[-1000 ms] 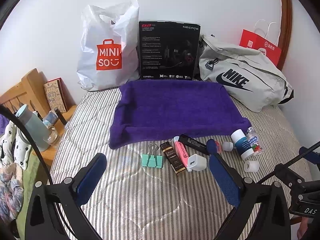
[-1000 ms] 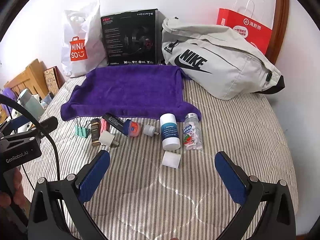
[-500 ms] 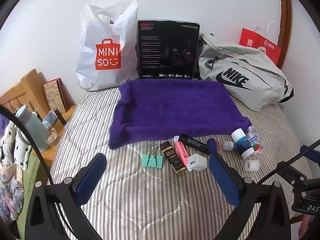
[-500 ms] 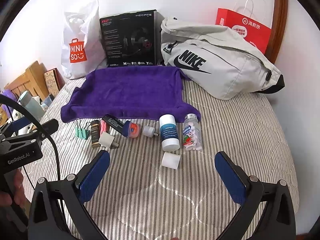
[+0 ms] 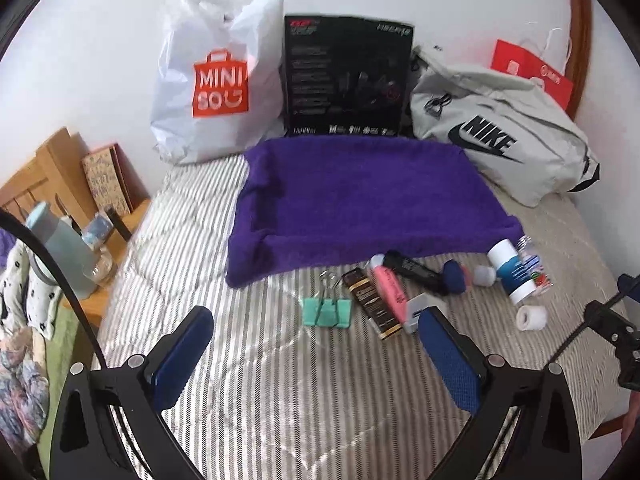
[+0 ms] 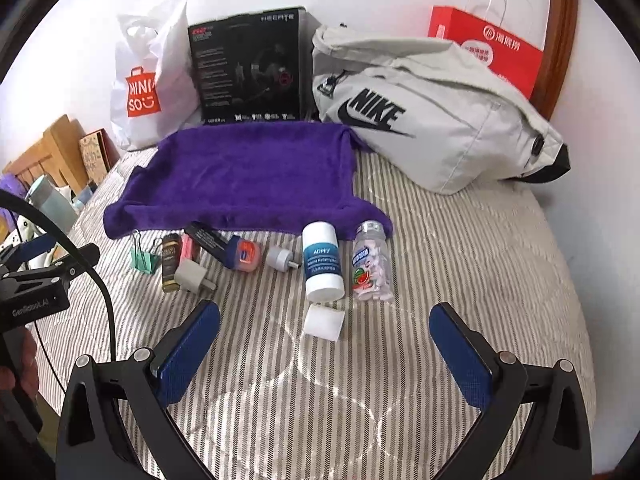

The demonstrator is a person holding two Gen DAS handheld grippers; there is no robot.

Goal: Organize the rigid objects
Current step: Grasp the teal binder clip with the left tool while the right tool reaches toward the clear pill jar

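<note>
A row of small items lies on the striped bed in front of a purple towel [image 5: 360, 196] [image 6: 252, 176]. From the left: a green binder clip [image 5: 327, 311] [image 6: 143, 260], a brown-gold box [image 5: 372, 304] [image 6: 170, 262], a pink highlighter [image 5: 390, 288], a white charger [image 6: 192, 278], a black tube [image 5: 416, 270], a blue-capped jar [image 6: 242, 256], a white-blue bottle [image 6: 323, 262] [image 5: 512, 270], a clear candy bottle [image 6: 371, 266] and a white cap [image 6: 323, 322] [image 5: 531, 317]. My left gripper [image 5: 316, 348] hangs open just short of the clip. My right gripper [image 6: 324, 344] is open around the white cap's near side.
At the back stand a white Miniso bag [image 5: 216, 76], a black headset box [image 5: 348, 80], a grey Nike bag [image 6: 432, 120] and a red paper bag [image 6: 496, 52]. A wooden bedside stand [image 5: 48, 176] with bottles is at the left. Striped bed surface lies under both grippers.
Both grippers have moved forward and down toward the row of items. Nothing was taken hold of and the items lie as before.
</note>
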